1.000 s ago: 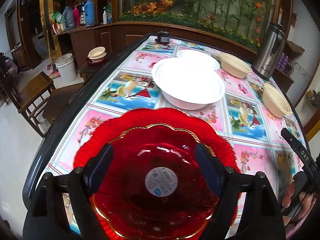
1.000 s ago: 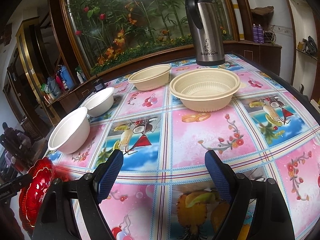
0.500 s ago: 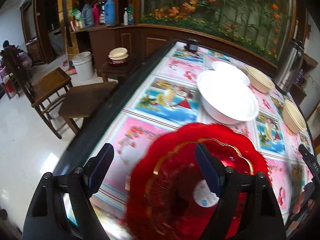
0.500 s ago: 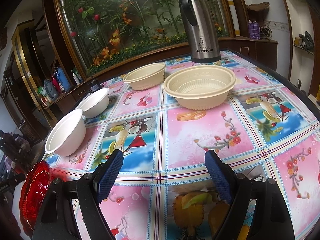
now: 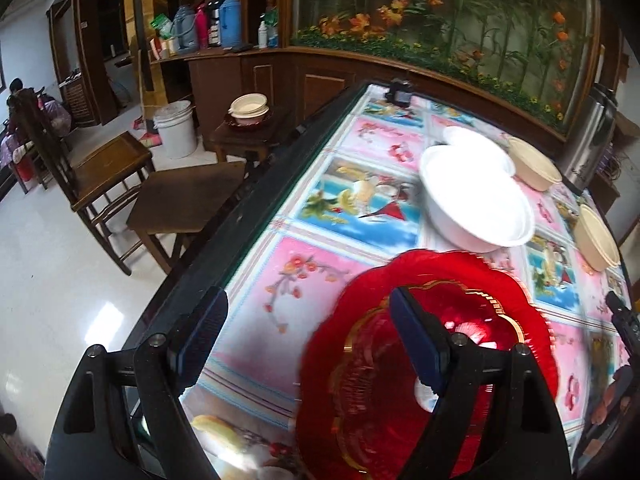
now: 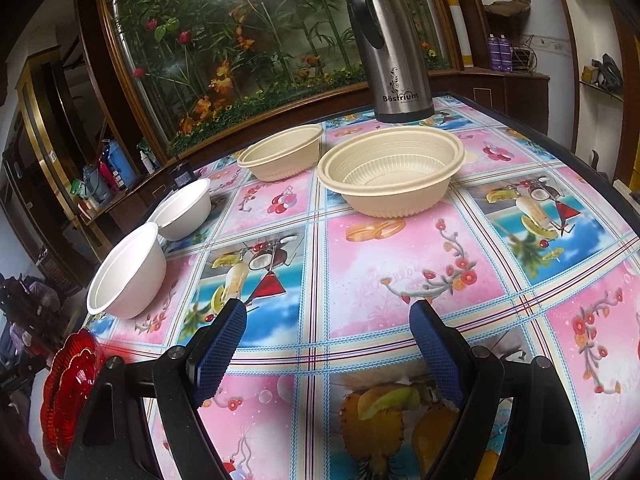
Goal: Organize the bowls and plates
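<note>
Evidently sorted by kind: near-left scalloped red glass plate (image 5: 400, 392) under the wide-open, empty left gripper (image 5: 308, 344); right gripper (image 6: 328, 344) likewise.

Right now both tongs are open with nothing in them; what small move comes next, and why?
Probably shift the left tongs right, back over the red plate: only their right finger overlaps it, the left one over bare tablecloth. The right tongs hover short of the beige bowls.

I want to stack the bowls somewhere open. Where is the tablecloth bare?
Bare: the stretch between the right gripper and the near beige bowl. Crowded: the far side, where white bowls, beige bowls and the steel flask cluster.
</note>
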